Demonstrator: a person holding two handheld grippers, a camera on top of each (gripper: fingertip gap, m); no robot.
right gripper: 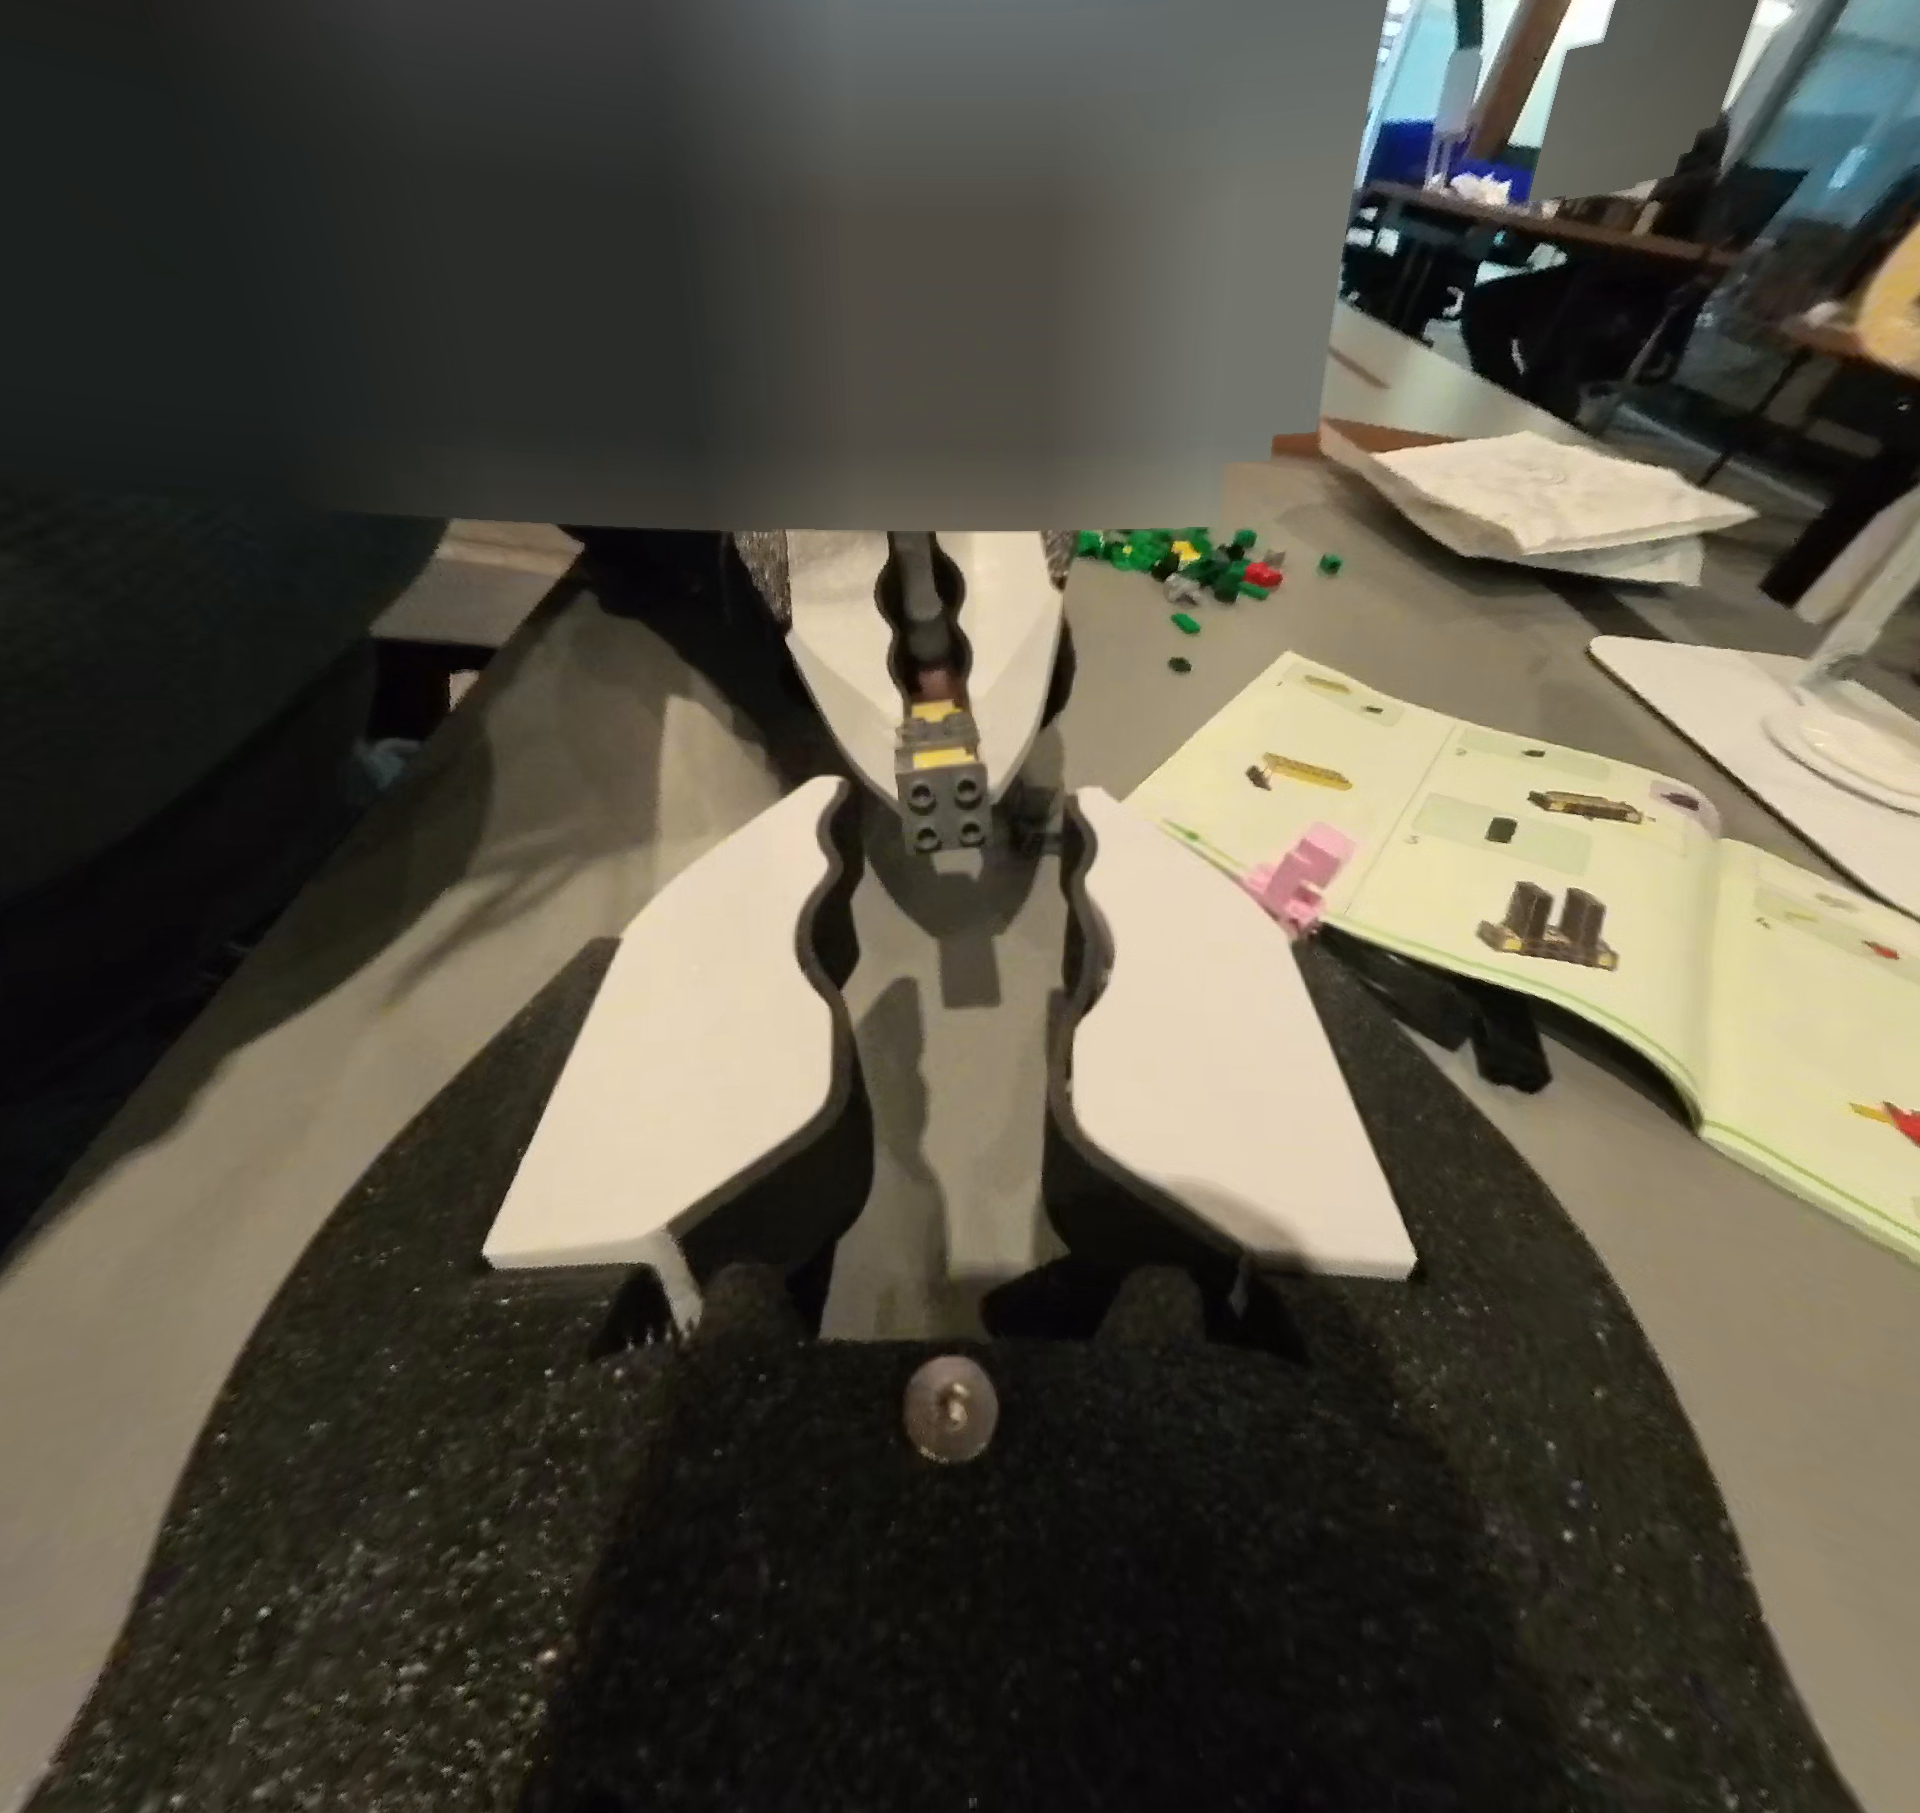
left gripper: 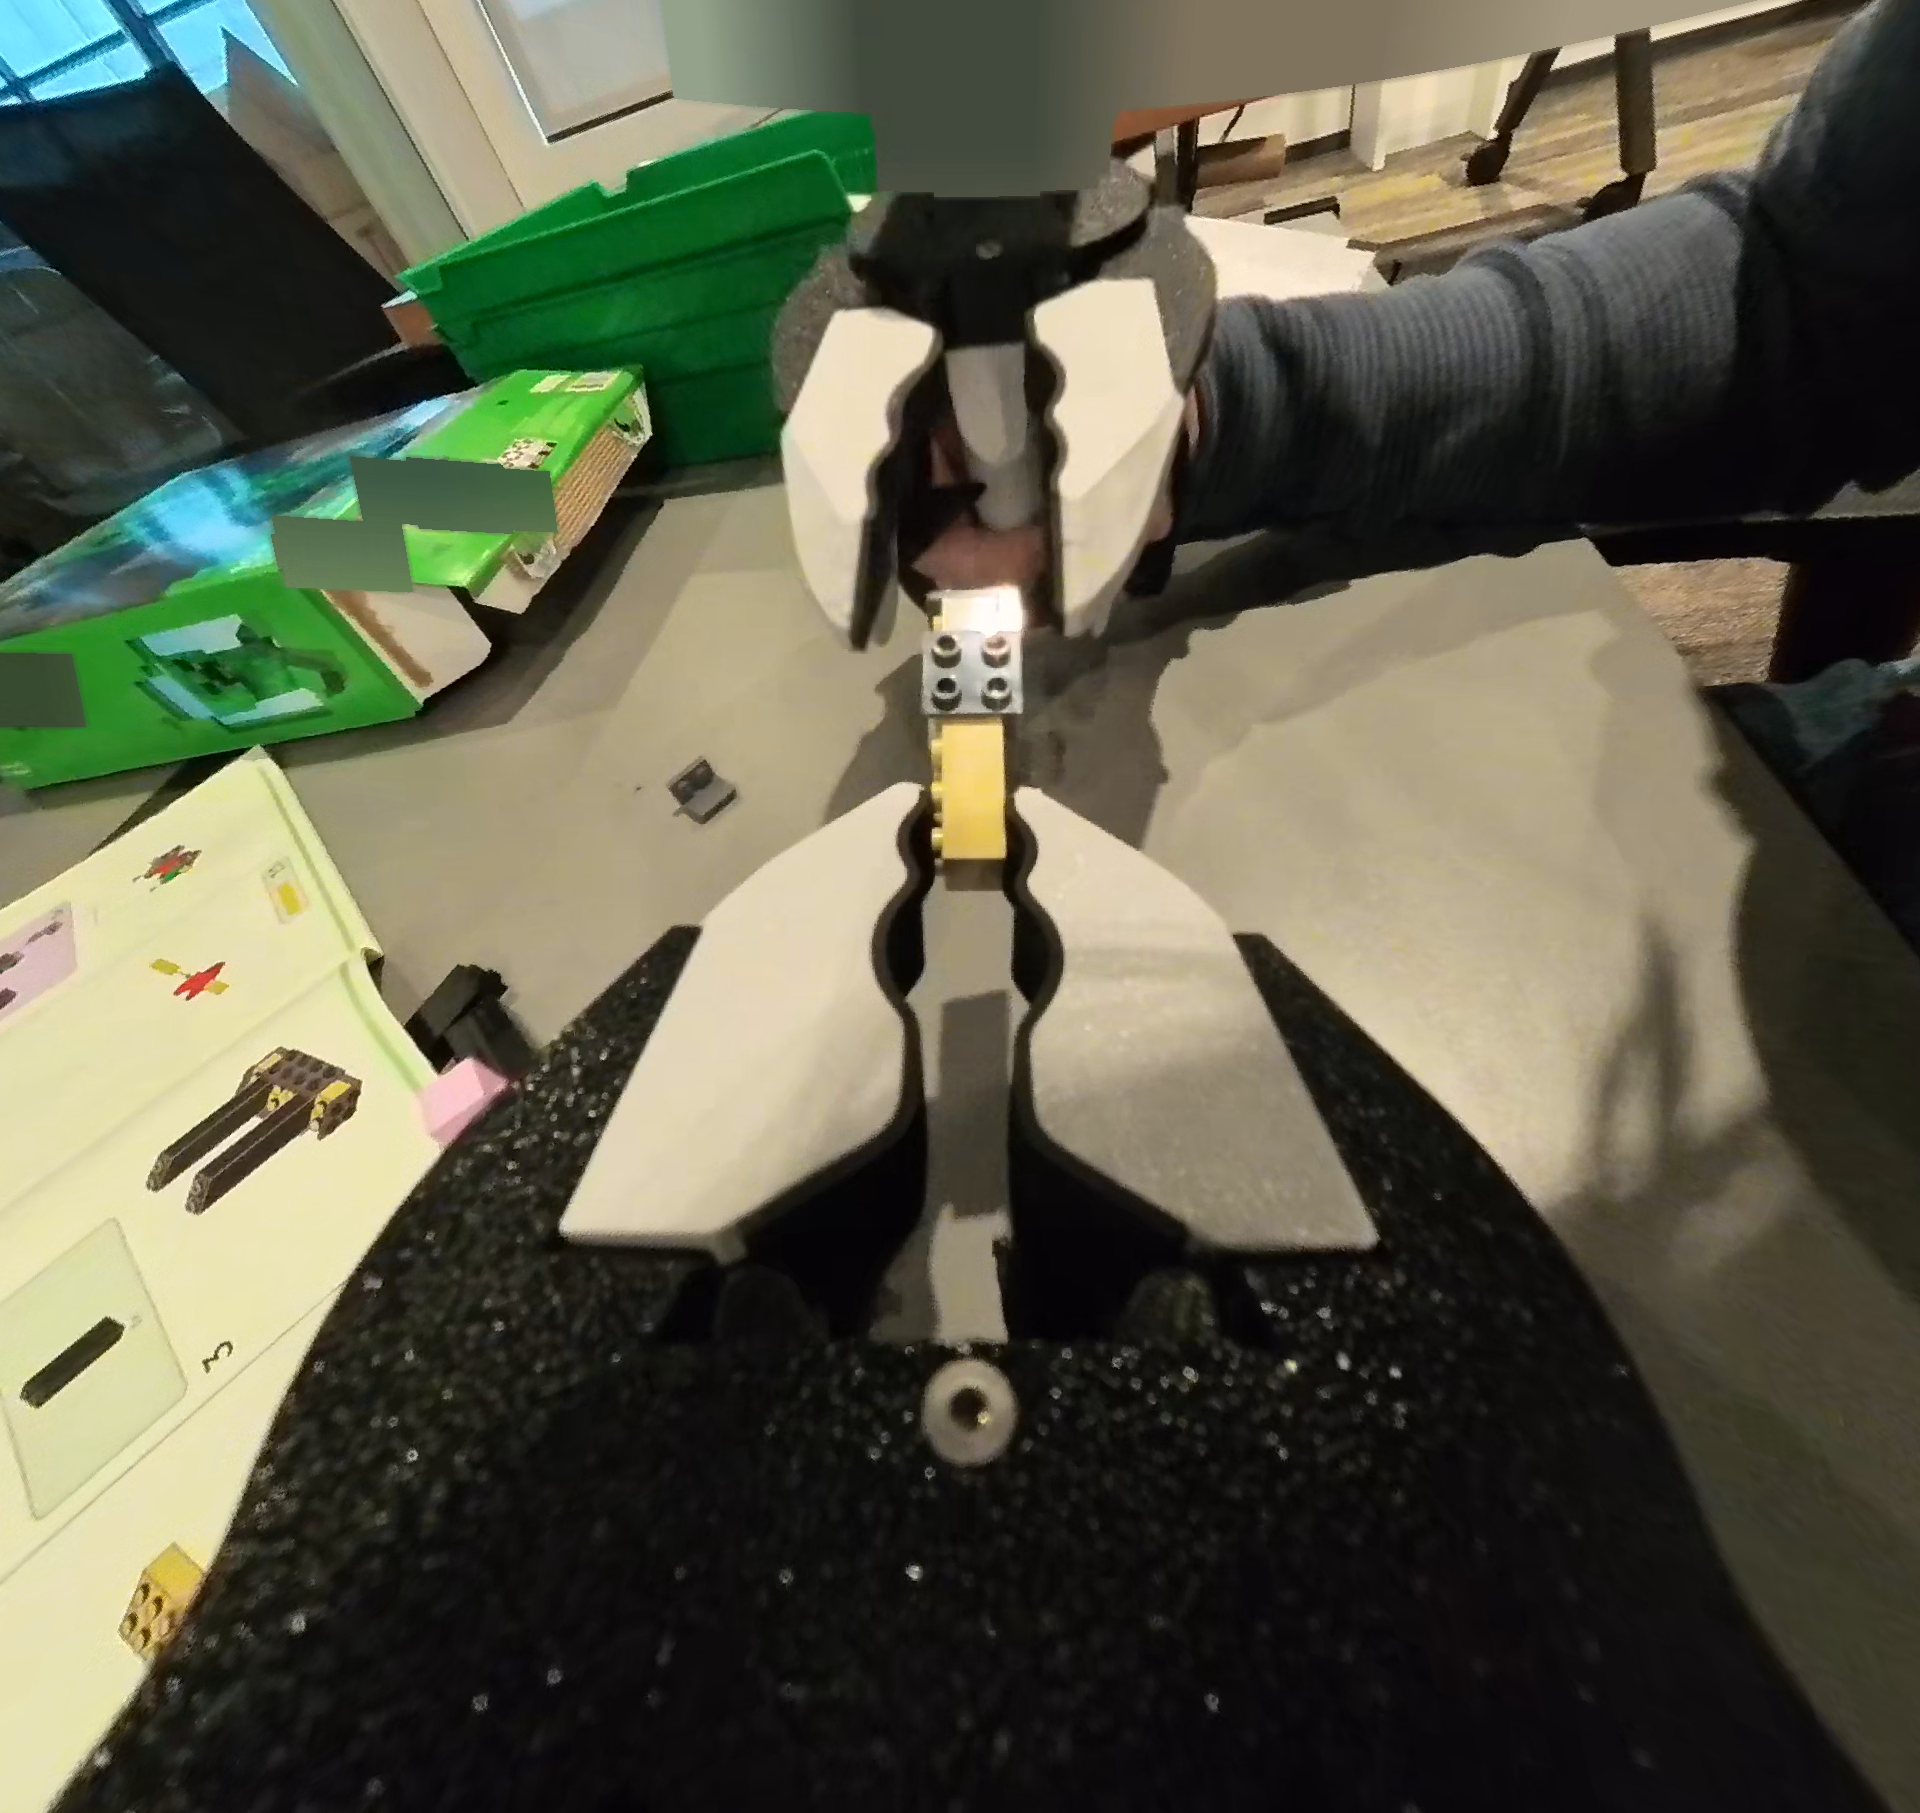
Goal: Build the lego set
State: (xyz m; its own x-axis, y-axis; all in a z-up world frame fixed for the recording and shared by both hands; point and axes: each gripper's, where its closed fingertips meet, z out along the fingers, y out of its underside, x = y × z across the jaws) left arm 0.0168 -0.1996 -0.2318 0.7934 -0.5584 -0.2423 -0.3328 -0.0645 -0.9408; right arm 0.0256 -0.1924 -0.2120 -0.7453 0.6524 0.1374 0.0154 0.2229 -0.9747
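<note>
My left gripper point(left gripper: 968, 813) is shut on a small yellow brick point(left gripper: 971, 787) held above the grey table point(left gripper: 1351, 828). A dark grey 2x2 stud piece point(left gripper: 971, 674) sits on the brick's far end. My right gripper point(left gripper: 977, 620) faces it from the far side, jaws apart, tips just beyond the grey piece. In the right wrist view my right gripper point(right gripper: 961, 802) is open, with the grey stud piece point(right gripper: 943, 807) between its tips without touching them. The left gripper point(right gripper: 940, 755) holds the yellow and grey assembly there.
An open instruction booklet point(left gripper: 156, 1088) point(right gripper: 1558, 880) lies on the table. A green set box point(left gripper: 260, 620) and green bins point(left gripper: 644, 277) stand behind. A pink build point(right gripper: 1299, 870), a loose brick pile point(right gripper: 1195, 558) and a small grey piece point(left gripper: 701, 789) lie nearby. A sleeve point(left gripper: 1507, 361) reaches in. My two grippers' fingertips are within a few centimetres of each other.
</note>
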